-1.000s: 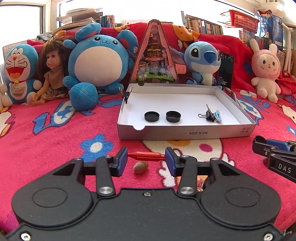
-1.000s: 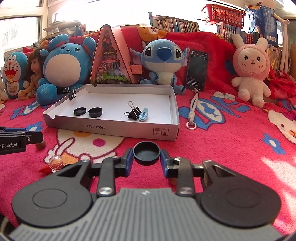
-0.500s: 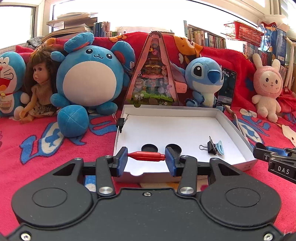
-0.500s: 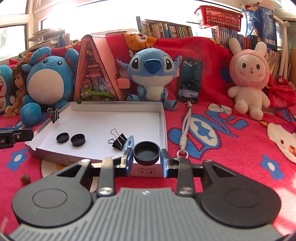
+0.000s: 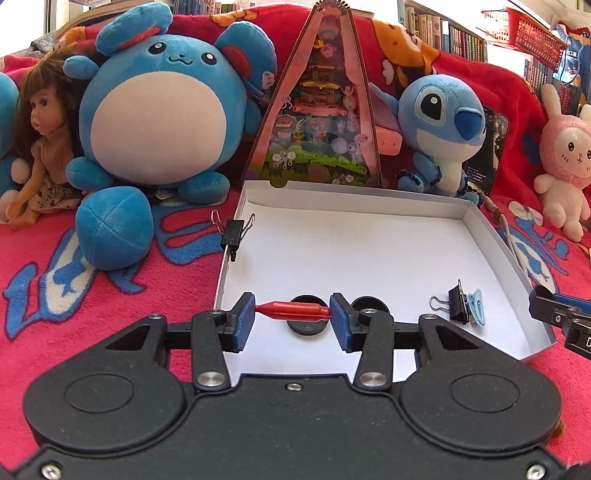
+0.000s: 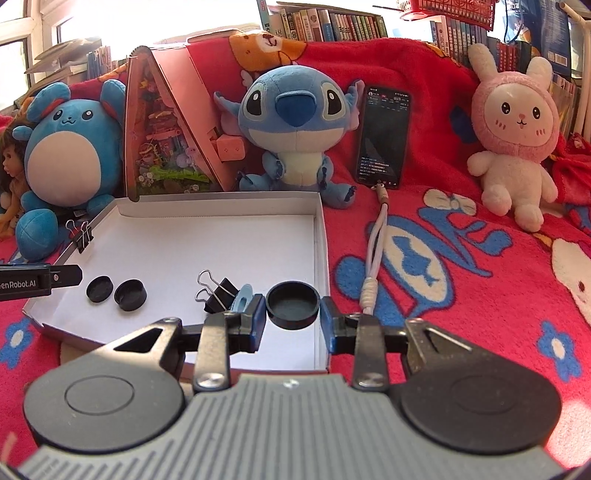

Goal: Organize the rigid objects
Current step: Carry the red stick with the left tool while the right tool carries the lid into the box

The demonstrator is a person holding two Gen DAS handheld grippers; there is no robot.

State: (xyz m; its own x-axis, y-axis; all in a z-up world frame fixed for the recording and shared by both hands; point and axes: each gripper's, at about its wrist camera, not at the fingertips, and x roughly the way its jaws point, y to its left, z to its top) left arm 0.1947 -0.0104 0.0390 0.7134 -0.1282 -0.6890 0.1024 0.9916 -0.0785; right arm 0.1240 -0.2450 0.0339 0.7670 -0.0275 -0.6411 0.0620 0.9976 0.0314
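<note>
A: Only the right view shows the phone (image 6: 384, 138) at one o'clock, past the white box (image 6: 221, 236).
B: There the right gripper (image 6: 293, 317) pinches a black cap (image 6: 293, 303) above the box's near right corner.
A: The left gripper (image 5: 292, 316) pinches a red peg (image 5: 291, 310) over the box's front. Its side reads "enRobot.AI".

Red cartoon-print blanket (image 6: 461, 266) covered the surface. Along the back sat a brown-haired doll (image 5: 40, 147), a round blue plush (image 5: 159, 110), a pink triangular diorama box (image 5: 325, 110), a blue Stitch plush (image 6: 295, 125) and a pink bunny plush (image 6: 513, 147). A smartphone (image 6: 384, 136) leaned upright between Stitch and bunny (screen lit), white cable (image 6: 376, 258) trailing from it. Bookshelves (image 6: 332, 26) behind, red basket (image 6: 454, 9) above.
</note>
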